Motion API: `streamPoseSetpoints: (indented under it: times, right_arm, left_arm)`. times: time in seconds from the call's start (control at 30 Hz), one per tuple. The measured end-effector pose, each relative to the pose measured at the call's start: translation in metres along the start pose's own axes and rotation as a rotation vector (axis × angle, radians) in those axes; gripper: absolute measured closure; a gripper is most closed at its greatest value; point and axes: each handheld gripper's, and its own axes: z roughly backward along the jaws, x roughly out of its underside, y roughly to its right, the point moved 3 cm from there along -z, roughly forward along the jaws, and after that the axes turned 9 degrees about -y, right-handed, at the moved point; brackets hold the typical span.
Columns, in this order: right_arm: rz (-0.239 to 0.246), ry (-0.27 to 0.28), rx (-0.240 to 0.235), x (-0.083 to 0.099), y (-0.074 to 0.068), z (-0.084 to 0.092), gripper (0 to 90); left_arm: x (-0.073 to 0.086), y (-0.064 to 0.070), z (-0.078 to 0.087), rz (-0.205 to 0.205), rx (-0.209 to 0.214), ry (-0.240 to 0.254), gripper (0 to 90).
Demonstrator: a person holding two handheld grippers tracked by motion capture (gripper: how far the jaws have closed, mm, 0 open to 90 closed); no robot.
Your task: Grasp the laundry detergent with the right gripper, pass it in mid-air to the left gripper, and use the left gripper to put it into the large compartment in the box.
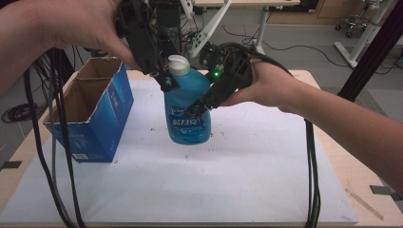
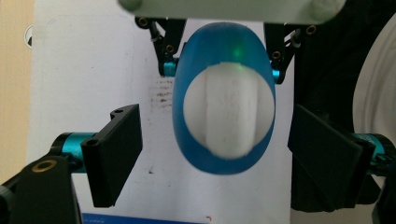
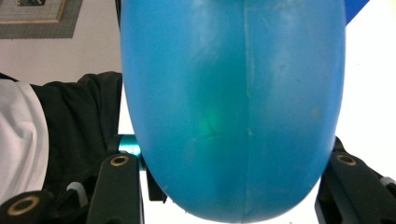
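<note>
- Jaws of the right gripper (image 1: 196, 110) are clamped on the sides of the blue bottle (image 1: 188, 111), one black jaw at each flank in the right gripper view, where the bottle's (image 3: 233, 107) belly bulges between them.
- Jaws of the left gripper (image 2: 212, 154) stand wide apart on either side of the bottle's white cap (image 2: 227, 109), touching neither it nor the blue shoulder (image 2: 224, 44) around it.
- From the high view, the bottle stands upright over the white mat (image 1: 190, 185) on the bench (image 1: 354, 183), near the mat's far middle; whether its base rests on the mat or hangs just clear I cannot tell.
- That same view shows the left gripper (image 1: 167, 84) coming down at the cap (image 1: 178, 65) from the left.
- An open blue box (image 1: 90, 111) sits at the mat's left edge, apart from the bottle.
- Looking straight down, the left gripper view shows the right gripper's far linkage (image 2: 170, 51) past the bottle.
</note>
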Motion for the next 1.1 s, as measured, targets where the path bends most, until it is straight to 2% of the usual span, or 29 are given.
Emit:
streamPoseSetpoints:
  times: [0.17,0.33,0.43,0.77,0.93,0.97,1.1]
  right_arm:
    - [0.004,-0.001,-0.007,-0.004,0.000,0.002,46.8]
    - [0.000,0.003,-0.021,-0.005,0.000,0.003,46.8]
    - [-0.009,-0.001,-0.022,-0.004,0.001,0.004,46.8]
    - [-0.019,0.005,-0.019,-0.001,0.003,0.007,46.8]
    - [-0.010,0.005,-0.022,-0.001,0.004,0.006,46.8]
    - [-0.012,0.006,-0.024,-0.001,0.004,0.006,46.9]
    - [-0.008,0.007,-0.021,-0.001,0.004,0.005,46.8]
  left_arm:
    - [-0.004,0.001,-0.006,-0.004,-0.023,-0.024,18.1]
    - [-0.005,-0.001,-0.013,0.020,-0.021,-0.035,18.1]
    - [-0.007,-0.001,-0.016,0.010,-0.020,-0.053,18.1]
    - [-0.008,-0.003,-0.017,0.018,-0.019,-0.054,19.5]
    - [-0.008,-0.004,-0.018,0.018,-0.025,-0.062,21.4]
    - [-0.008,-0.004,-0.018,0.018,-0.024,-0.063,24.0]
    - [-0.008,-0.004,-0.019,0.022,-0.020,-0.064,24.0]
